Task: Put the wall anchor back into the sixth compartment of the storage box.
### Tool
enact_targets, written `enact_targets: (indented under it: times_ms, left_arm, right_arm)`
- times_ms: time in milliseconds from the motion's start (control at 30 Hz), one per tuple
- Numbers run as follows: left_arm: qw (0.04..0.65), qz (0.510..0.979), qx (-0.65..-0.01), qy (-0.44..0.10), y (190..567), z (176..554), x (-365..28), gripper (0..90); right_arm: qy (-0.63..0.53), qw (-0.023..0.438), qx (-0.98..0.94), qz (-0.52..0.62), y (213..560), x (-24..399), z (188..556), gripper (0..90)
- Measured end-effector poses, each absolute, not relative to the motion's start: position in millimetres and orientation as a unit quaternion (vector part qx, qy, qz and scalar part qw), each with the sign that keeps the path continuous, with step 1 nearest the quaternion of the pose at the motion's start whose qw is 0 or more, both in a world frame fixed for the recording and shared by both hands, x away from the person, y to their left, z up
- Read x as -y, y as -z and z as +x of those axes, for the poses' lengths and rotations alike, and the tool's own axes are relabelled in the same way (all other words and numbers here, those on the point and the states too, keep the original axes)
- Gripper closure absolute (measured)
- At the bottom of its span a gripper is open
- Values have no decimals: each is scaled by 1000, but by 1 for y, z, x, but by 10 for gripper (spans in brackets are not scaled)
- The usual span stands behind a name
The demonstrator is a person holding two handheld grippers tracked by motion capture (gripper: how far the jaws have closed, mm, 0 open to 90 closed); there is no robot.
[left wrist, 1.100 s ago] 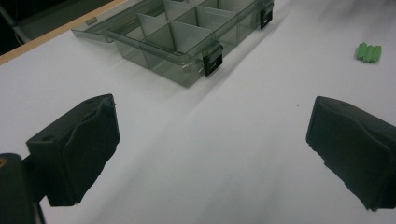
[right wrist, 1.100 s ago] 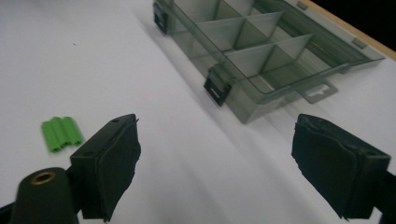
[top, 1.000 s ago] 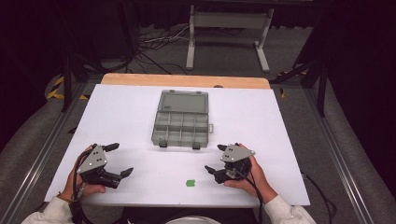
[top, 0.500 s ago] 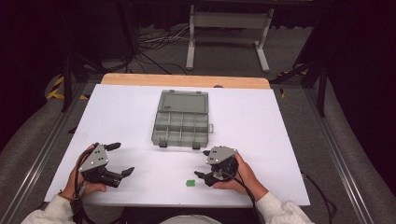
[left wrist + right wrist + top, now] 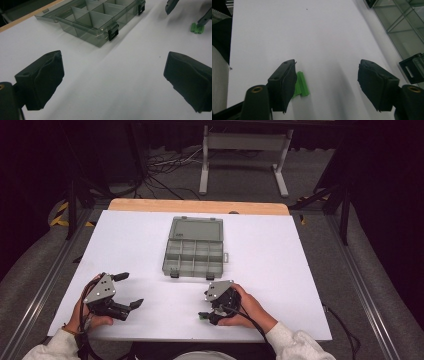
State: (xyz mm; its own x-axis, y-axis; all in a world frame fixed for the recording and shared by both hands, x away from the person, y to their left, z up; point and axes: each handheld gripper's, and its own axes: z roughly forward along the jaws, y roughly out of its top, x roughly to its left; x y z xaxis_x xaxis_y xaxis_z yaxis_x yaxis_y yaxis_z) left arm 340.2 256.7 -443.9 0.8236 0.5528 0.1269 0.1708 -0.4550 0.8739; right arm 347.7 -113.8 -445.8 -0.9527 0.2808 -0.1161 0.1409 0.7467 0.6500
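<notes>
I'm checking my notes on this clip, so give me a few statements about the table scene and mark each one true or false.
1. The compartment box has its lid open. True.
2. The small green block lies inside the box. False: it lies on the white table, by the right claw.
3. The right claw's jaws are clamped shut on the green block. False: they stand apart and have just been closing, with the block beside one pad.
4. The left claw is open with nothing between its jaws. True.
5. The box's compartments hold screws. False: those that show look empty.
</notes>
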Motion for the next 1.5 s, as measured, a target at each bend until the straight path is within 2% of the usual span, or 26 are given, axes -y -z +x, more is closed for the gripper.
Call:
enact_targets:
  times_ms: [67,167,267,433,533,633,667,867,1500]
  left_arm:
    - [473,829,-219,-202,444,340,-257,40]
    - [474,829,-219,-203,444,340,-257,40]
    - [473,829,-220,-202,443,339,-256,40]
    - [474,829,-219,-202,443,340,-257,40]
    - [475,828,-220,-202,443,340,-258,40]
    - [475,828,-220,-201,443,340,-258,40]
    - [476,828,-219,-201,443,340,-258,40]
    - [475,828,-220,-201,443,340,-258,40]
    - [474,829,-216,-203,443,340,-256,38]
  right_arm:
    - [-337,105,-929,116,446,114,349,347]
    - [-346,78,-927,123,449,117,352,410]
    - [-346,79,-927,117,448,117,350,449]
    - [-346,68,-930,101,448,118,347,602]
    - [-346,61,-931,98,448,119,347,636]
    - [-343,60,-932,98,451,120,348,721]
    - [-343,60,-932,98,451,120,348,721]
    - [-343,55,-934,82,451,120,345,848]
    - [-361,87,-923,99,444,120,348,856]
